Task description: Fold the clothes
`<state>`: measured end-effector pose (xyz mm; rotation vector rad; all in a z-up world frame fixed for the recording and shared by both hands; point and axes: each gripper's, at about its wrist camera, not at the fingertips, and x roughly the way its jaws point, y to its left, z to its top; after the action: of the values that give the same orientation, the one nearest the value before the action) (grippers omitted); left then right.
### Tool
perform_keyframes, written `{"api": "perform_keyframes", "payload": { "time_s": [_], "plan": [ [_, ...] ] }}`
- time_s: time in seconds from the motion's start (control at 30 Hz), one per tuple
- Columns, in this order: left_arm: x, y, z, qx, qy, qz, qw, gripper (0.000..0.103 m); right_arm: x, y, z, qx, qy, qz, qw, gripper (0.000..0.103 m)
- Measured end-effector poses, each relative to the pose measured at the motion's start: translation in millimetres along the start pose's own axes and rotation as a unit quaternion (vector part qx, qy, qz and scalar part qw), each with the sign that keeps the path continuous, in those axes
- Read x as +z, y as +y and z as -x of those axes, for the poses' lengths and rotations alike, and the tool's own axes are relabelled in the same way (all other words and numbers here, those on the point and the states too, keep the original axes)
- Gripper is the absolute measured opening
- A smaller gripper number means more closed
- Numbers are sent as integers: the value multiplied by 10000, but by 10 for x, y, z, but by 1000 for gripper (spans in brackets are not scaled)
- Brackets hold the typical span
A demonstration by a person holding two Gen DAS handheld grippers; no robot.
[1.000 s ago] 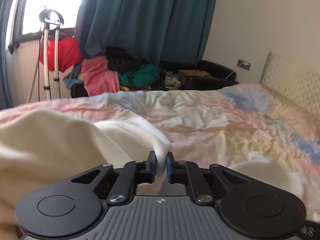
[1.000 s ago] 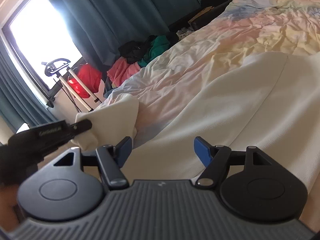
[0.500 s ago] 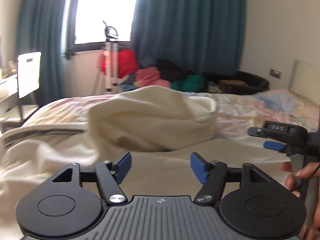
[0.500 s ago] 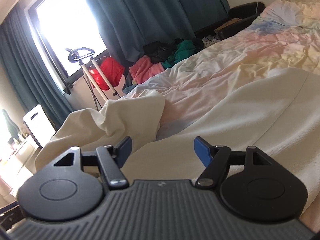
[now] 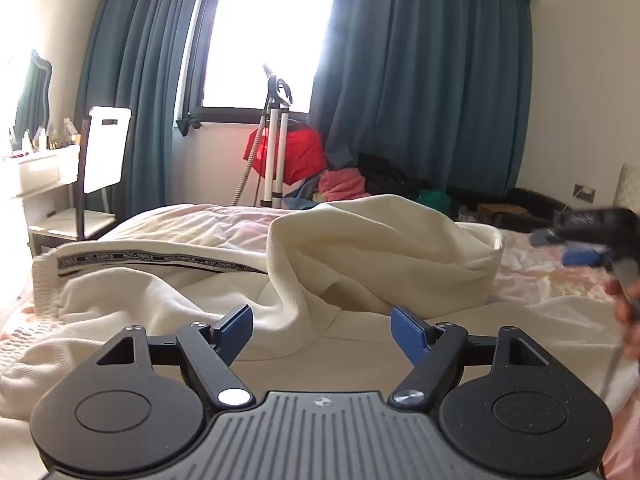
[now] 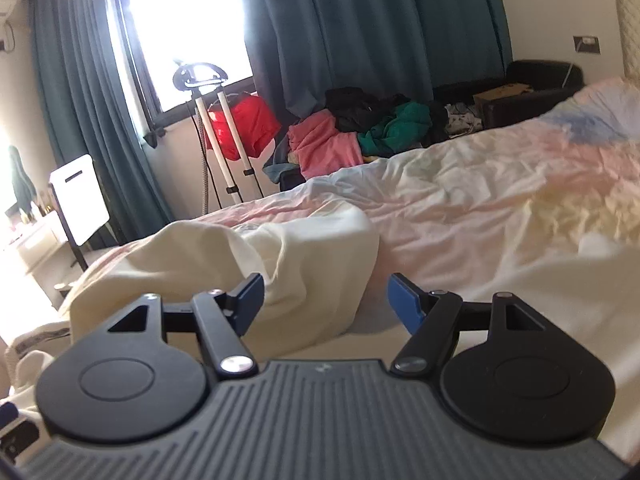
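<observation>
— Two claws on the list. How did each stand?

— Left claw [image 5: 322, 326]: blue pads spread wide, nothing between them, poised over the near part of the garment [image 5: 360, 256]. Right claw [image 6: 325, 299]: likewise spread, likewise holding nothing. In the left view the right one also appeared at the far right edge, blurred, with a hand [image 5: 628, 316] beneath it.

— Item one, the garment?

— One cream knit piece, lying on the bed [image 6: 500, 200]. Its middle was heaped in a rumpled mound; a flatter stretch ran out below and to the right of both claws. A ribbed hem [image 5: 42, 284] sat at the left end, with a dark printed tape [image 5: 160, 258] along the edge beside it; the lettering was too small to read.

— Bed covering?

— One wrinkled sheet in pale pink, yellow and blue, showing beyond the mound.

— Other stock in the room?

— Teal curtains [image 5: 420, 80] either side of a bright window [image 5: 264, 32]. One white-poled stand [image 6: 218, 136] under the window, a red cloth [image 6: 244, 126] hung behind it. One pile of clothes [image 6: 360, 128], pink, black and green, past the far side of the bed. One white chair [image 5: 104, 152] at the left beside a white dresser [image 5: 36, 168] with small bottles on top. One dark seat [image 6: 536, 80] in the corner, a cardboard box [image 6: 502, 92] on it.
</observation>
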<state>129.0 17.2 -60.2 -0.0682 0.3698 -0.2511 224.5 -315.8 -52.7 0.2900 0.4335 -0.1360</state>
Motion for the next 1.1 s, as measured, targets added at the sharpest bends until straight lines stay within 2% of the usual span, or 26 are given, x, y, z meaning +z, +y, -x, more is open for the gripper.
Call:
{"api": "perform_keyframes", "payload": {
  "time_s": [0.03,0.17,0.27,0.4,0.5,0.53,0.63,0.73,0.77,0.83,0.87,0.9,1.0,1.1],
  "plan": [
    [-9,32,-44,38,56,98,9999,78,143,58,-144,-27,76,92,9999,72],
    [-26,161,-218,-36,206,566,9982,78,654,353,-917,442,730,225,9961,70],
    [-80,236,-319,22,266,682,9973,78,824,621,-1560,327,1396,366,9890,69],
    [-142,360,-425,-6,462,967,9942,77,839,860,-2213,121,1955,313,9801,69],
    [-180,431,-502,-64,527,1167,9918,77,683,1016,-2613,-31,2552,697,9644,71],
    [-191,440,-517,-82,544,1194,9913,76,603,1082,-2694,-21,2740,942,9571,72],
    [-217,445,-543,-109,575,1208,9910,76,432,1160,-2755,184,2984,1286,9456,73],
    [-230,405,-543,-103,574,1094,9923,76,214,1265,-2733,45,2962,2109,9315,72],
    [-235,391,-543,-101,574,1056,9927,76,154,1276,-2706,7,2866,2279,9305,67],
    [-241,367,-535,-94,554,981,9936,76,76,1272,-2647,-60,2689,2462,9312,47],
    [-242,359,-530,-89,537,954,9939,76,109,1235,-2616,-155,2579,2351,9370,23],
    [-240,359,-529,-83,519,948,9941,75,146,1197,-2585,-247,2466,2235,9427,16],
    [-233,360,-524,-66,466,929,9946,75,524,1001,-2508,-323,2018,1536,9668,12],
    [-231,366,-523,-71,421,945,9946,74,1119,789,-2224,-388,1153,1004,9875,11]
  ]
}}
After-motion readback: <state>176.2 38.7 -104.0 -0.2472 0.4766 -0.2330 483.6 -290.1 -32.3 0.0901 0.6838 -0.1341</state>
